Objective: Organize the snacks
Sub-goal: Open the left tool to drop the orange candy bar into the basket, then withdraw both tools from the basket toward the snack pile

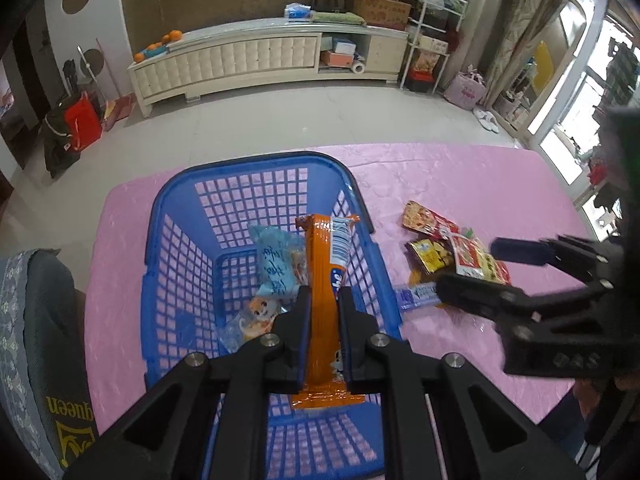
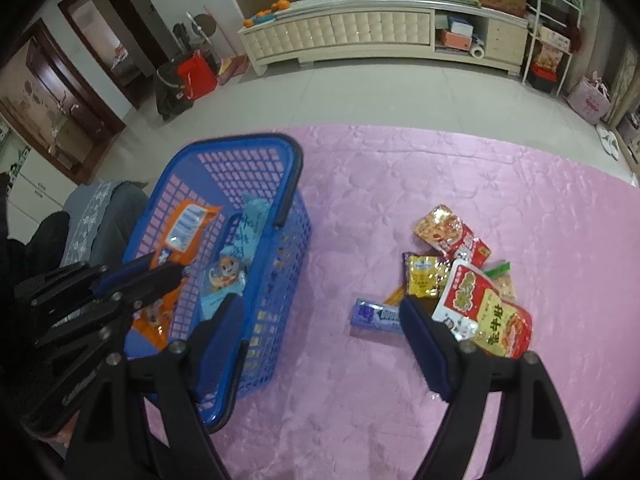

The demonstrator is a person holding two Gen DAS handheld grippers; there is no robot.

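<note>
The left gripper [image 1: 325,300] hangs over the blue basket [image 1: 256,168], its jaws pinching a long orange snack packet [image 1: 324,264] that points down into the basket; a light blue packet [image 1: 276,264] and a clear pouch with a cartoon animal [image 1: 256,316] already lie inside. The right gripper [image 2: 320,320] has its jaws spread wide with nothing between them, held above the pink desk [image 2: 400,184] between the basket and a loose pile of snacks: a red and yellow bag [image 2: 488,312], a yellow packet [image 2: 424,276], a red packet [image 2: 448,228] and a purple bar [image 2: 376,316]
</note>
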